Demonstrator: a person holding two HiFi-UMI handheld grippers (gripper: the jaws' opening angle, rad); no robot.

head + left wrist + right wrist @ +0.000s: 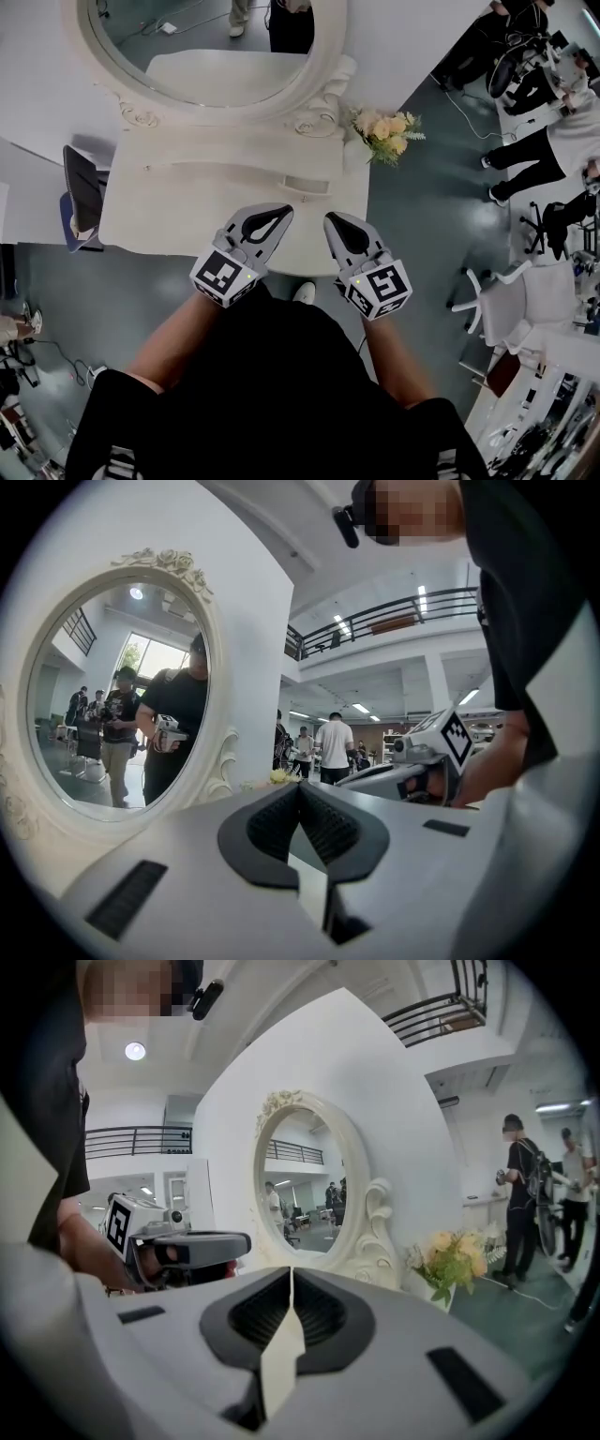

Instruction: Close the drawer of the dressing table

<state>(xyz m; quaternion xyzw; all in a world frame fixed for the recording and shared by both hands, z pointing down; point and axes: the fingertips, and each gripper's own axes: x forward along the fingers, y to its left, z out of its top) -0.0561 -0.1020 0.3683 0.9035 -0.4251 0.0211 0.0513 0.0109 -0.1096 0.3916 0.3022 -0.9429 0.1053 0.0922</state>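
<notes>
Drawer: we cannot make out one standing open in the desk (187, 211).
Fingers: left gripper (284, 212) and right gripper (331, 221) both together, empty.
Progress: unconfirmed.

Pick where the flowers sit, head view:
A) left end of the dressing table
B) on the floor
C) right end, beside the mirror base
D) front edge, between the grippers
C: the flowers stand at the right end of the dressing table, next to the base of the mirror.
</notes>
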